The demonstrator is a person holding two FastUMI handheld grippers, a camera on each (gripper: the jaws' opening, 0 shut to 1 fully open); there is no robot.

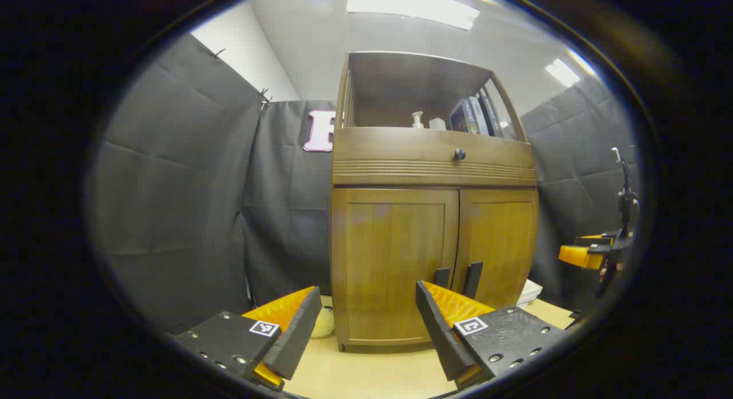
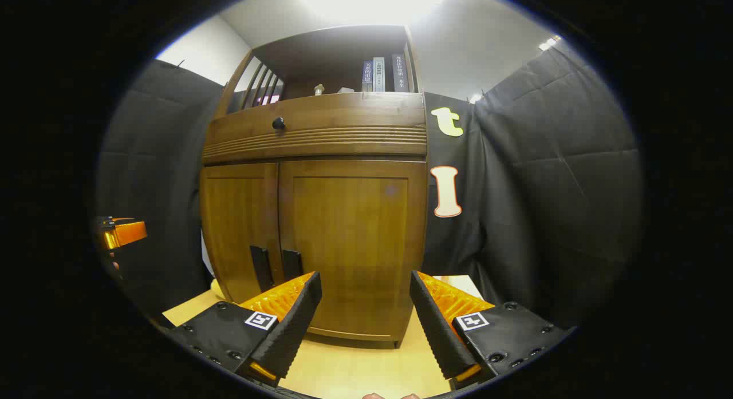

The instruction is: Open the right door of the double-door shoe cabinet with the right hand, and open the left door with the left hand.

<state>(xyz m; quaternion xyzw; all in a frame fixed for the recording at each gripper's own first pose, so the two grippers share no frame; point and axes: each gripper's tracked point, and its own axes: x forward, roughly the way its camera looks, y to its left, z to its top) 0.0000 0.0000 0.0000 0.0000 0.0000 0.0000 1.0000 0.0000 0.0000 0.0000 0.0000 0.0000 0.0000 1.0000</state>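
Facing the shoe cabinet (image 1: 433, 216), I count two closed doors, the left door (image 1: 395, 261) and the right door (image 2: 352, 244), two black handles (image 1: 458, 280) side by side at their meeting edges, and one drawer knob (image 1: 460, 154) above them. My left gripper (image 1: 368, 322) is level before the left door, fingers wide apart, holding nothing. My right gripper (image 2: 365, 316) is before the right door, likewise spread and clear of it. Three books (image 2: 382, 74) stand on the cabinet's open shelf.

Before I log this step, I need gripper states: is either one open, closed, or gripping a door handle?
Left gripper: open, holding nothing, short of the shoe cabinet.
Right gripper: open, holding nothing.
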